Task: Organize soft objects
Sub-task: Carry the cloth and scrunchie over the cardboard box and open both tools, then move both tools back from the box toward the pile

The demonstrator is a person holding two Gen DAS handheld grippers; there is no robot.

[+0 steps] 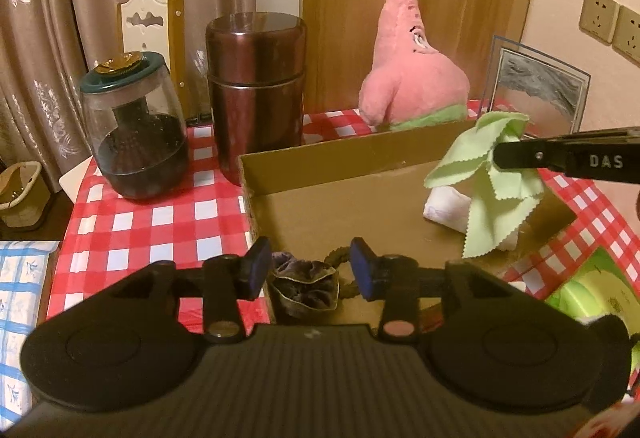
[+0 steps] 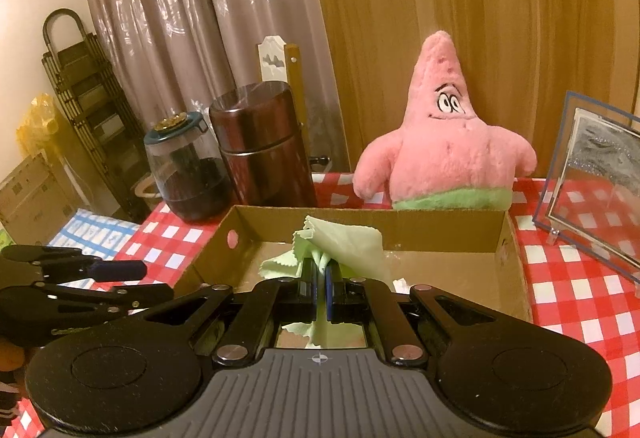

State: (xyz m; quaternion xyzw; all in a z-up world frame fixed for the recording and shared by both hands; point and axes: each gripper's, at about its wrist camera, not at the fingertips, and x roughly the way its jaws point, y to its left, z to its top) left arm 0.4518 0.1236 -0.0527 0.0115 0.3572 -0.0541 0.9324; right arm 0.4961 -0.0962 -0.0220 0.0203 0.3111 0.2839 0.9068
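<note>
My left gripper (image 1: 310, 268) stands open over the near left corner of a shallow cardboard box (image 1: 360, 153). A dark purple scrunchie (image 1: 308, 288) lies between its blue pads (image 1: 258, 266), which do not press on it. A brownish hair tie (image 1: 340, 252) lies beside the scrunchie. My right gripper (image 2: 320, 278) is shut on a light green cloth (image 2: 348, 246), which hangs over the box (image 2: 440, 234). In the left wrist view the green cloth (image 1: 492, 173) dangles above a folded white cloth (image 1: 444, 205). A pink star plush (image 2: 444, 133) stands behind the box.
A brown canister (image 1: 256, 89) and a glass jar (image 1: 136, 133) with dark contents stand left of the box on the red checked tablecloth (image 1: 160, 222). A clear photo frame (image 2: 596, 181) stands at the back right. A green package (image 1: 592, 294) lies at the near right.
</note>
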